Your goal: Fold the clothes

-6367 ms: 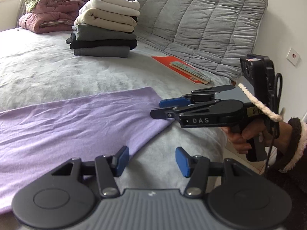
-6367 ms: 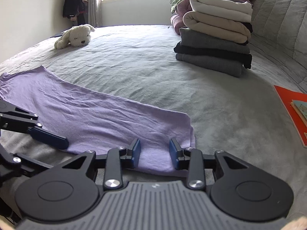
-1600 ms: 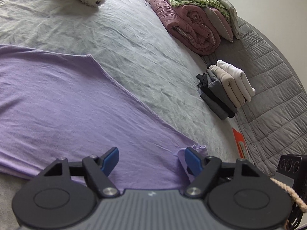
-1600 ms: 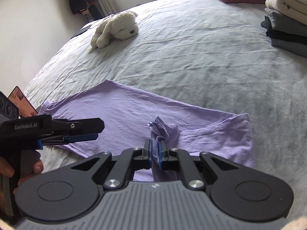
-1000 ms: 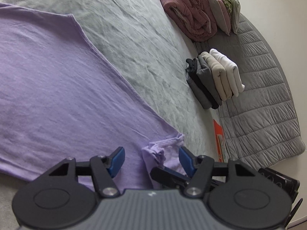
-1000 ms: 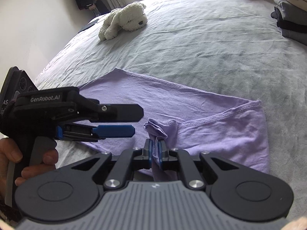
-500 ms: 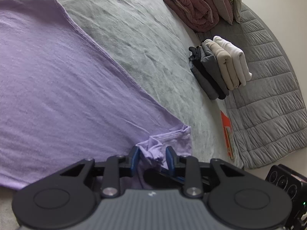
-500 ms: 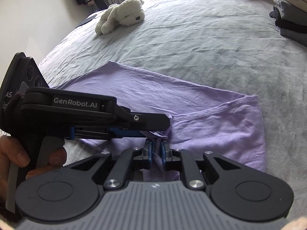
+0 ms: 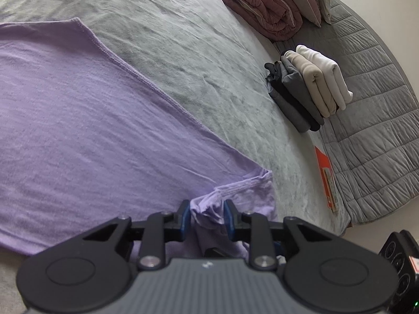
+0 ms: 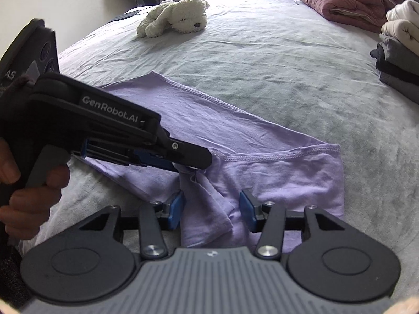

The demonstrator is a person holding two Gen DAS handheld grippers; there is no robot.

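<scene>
Pinching a bunched fold of the purple garment [image 10: 275,172], the left tool [image 10: 192,166] holds it — the right tool [image 10: 212,210] gapes wide.

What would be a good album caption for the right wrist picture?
Left tool pinches a purple garment's bunched corner on a grey bed; right tool open beside it.

Left tongs [image 10: 192,168]: black body, white "GenRobot.AI" lettering on its side, blue pads, a silver screw near the tip.
Right tongs [image 10: 212,210]: black linkage arms, blue pads [image 10: 176,209], silver pivot screws, ribbed grey housing behind.
</scene>
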